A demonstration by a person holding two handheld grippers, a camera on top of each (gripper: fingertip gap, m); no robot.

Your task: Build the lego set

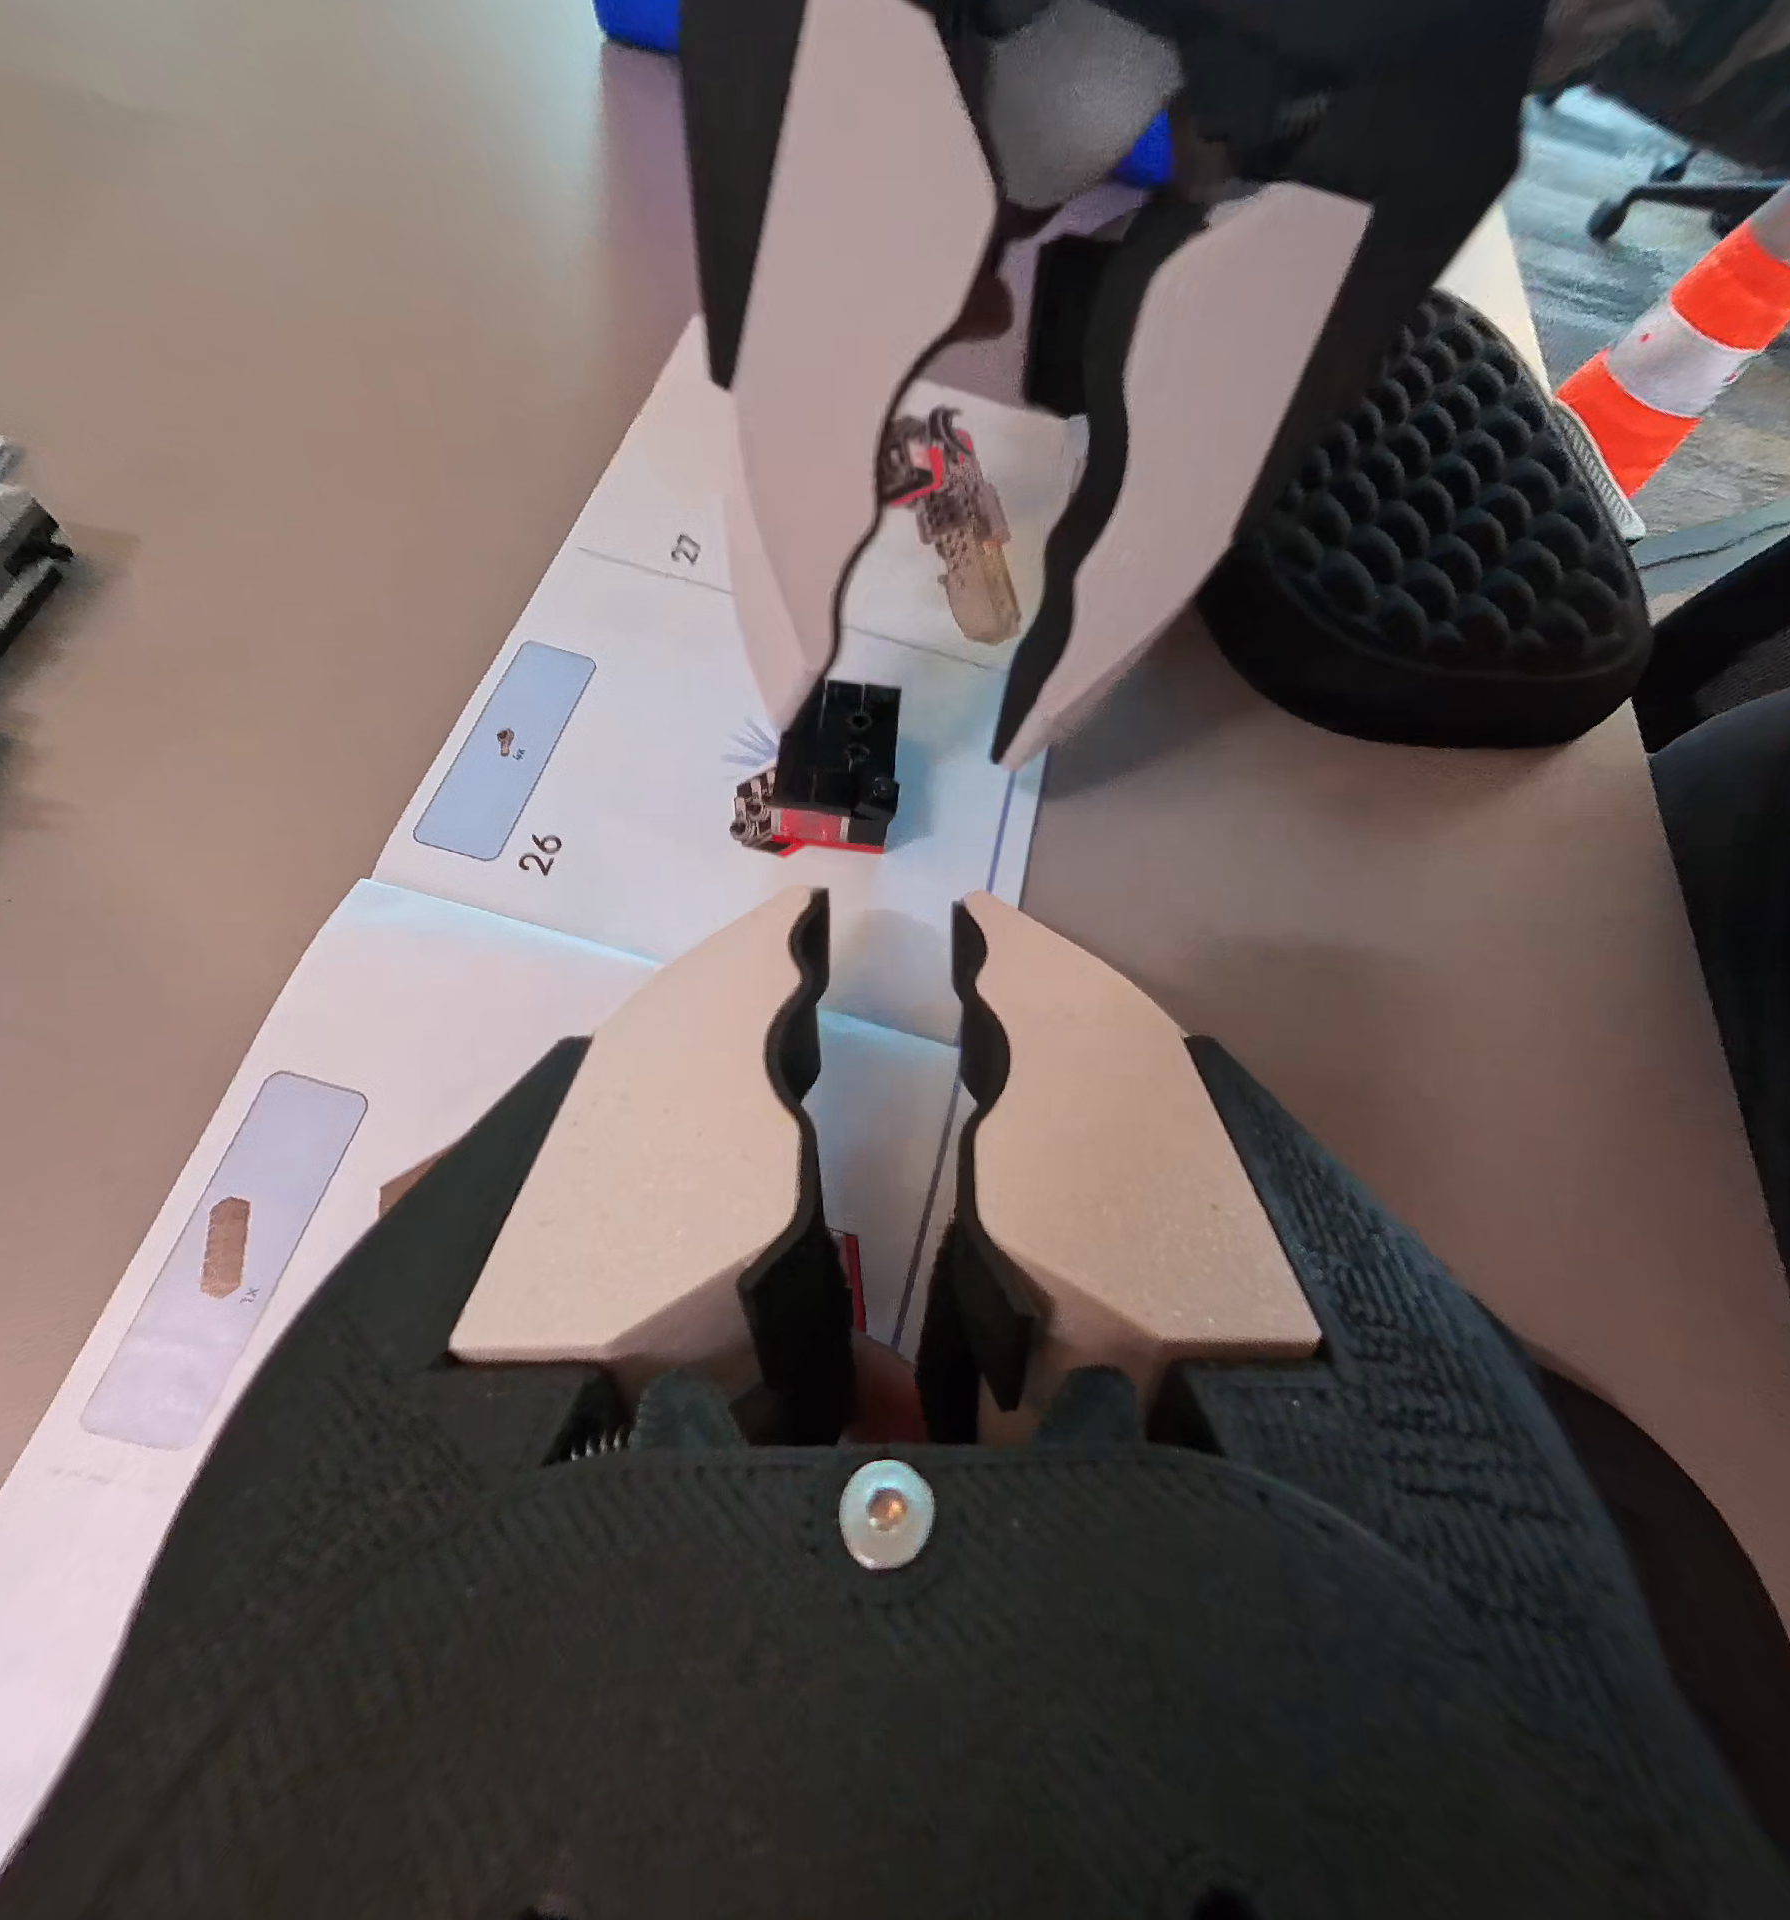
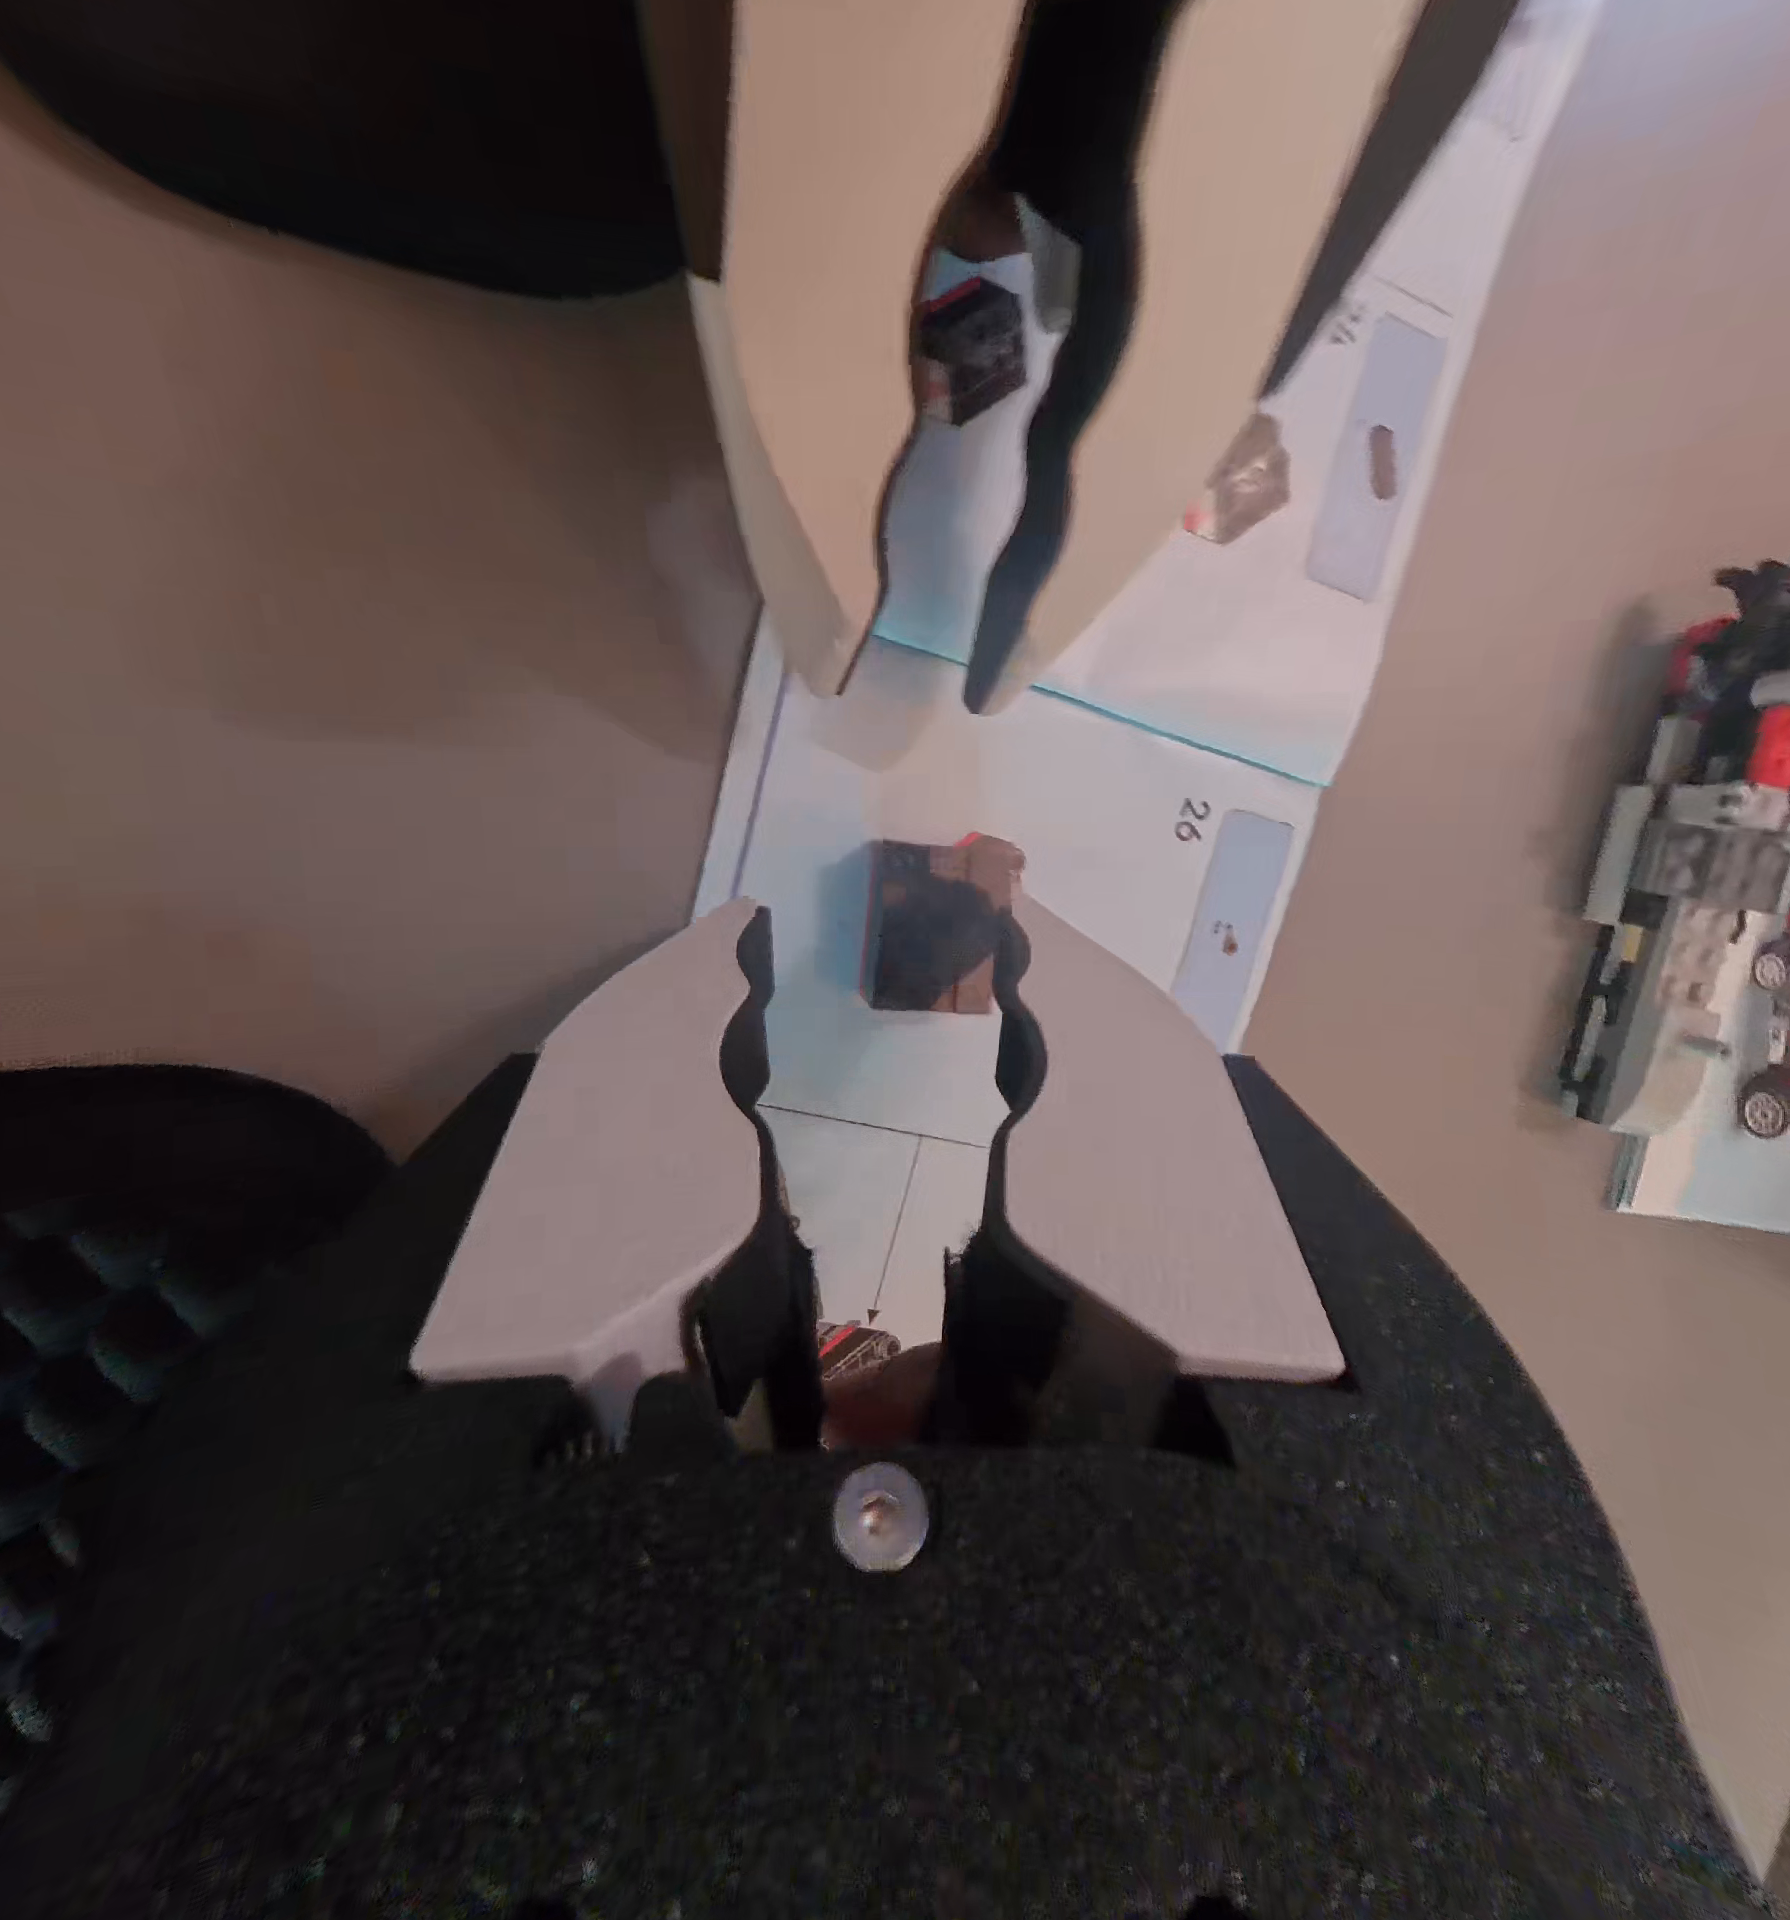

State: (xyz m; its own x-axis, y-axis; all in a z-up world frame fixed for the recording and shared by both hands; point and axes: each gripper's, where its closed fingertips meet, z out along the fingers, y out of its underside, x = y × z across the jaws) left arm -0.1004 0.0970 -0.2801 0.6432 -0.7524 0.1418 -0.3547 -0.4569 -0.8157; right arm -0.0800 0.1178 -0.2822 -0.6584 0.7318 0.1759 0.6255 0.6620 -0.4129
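Two grippers face each other above an open instruction booklet [image 1: 600,935] lying on the tan surface [image 1: 247,364]. The left gripper [image 1: 889,906] has its jaws spread, gripping nothing. The right gripper [image 2: 884,914] likewise has its jaws spread and empty. A small black-and-red lego assembly [image 1: 835,774] rests on the booklet page between them, just beside one right fingertip [image 1: 797,675]. A larger lego build [image 2: 1722,862] sits well apart.

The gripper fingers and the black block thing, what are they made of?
The left gripper looks like matte 3D-printed plastic: fine layer lines show on its black body. The small black and red lego assembly looks like hard glossy plastic, with light glinting off its faces.
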